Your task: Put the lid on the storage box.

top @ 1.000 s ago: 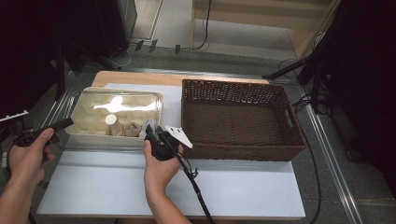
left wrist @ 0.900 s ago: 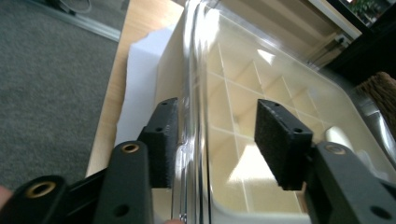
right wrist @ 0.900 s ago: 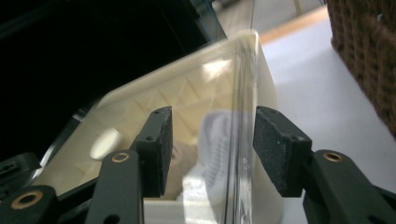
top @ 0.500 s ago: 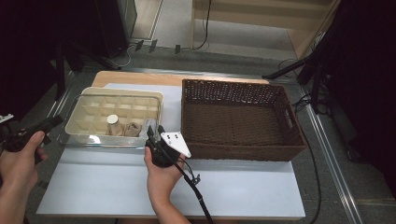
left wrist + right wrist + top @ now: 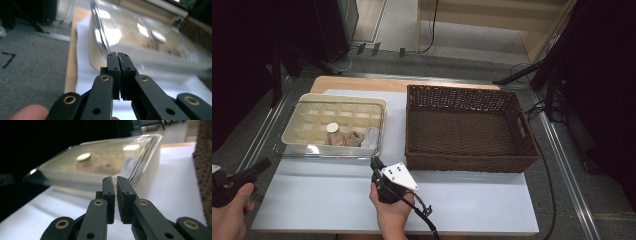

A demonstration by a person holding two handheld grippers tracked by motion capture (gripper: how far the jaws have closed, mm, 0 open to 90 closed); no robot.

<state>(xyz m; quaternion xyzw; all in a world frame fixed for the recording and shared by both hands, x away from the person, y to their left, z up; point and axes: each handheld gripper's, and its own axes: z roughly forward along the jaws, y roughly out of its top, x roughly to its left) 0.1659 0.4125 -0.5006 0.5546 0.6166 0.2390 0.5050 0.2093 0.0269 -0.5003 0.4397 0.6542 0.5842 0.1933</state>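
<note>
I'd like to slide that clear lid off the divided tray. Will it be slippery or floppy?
The clear lid looks glossy with bright glare, so probably slippery for the pads. Its edges hold straight across the cream tray, suggesting stiff, thin plastic. It probably weighs little and may skid when nudged.

Empty brown wicker basket (image 5: 469,131) on white table (image 5: 337,195)

Cream compartment tray (image 5: 307,131), dark brown woven basket (image 5: 472,162), black tongs (image 5: 375,164).

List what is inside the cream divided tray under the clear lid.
In the divided tray, the front cells hold a white-topped cylinder, a crumpled brown piece and a pale wrapped item. The other cells look empty; glare on the clear lid blurs detail.
</note>
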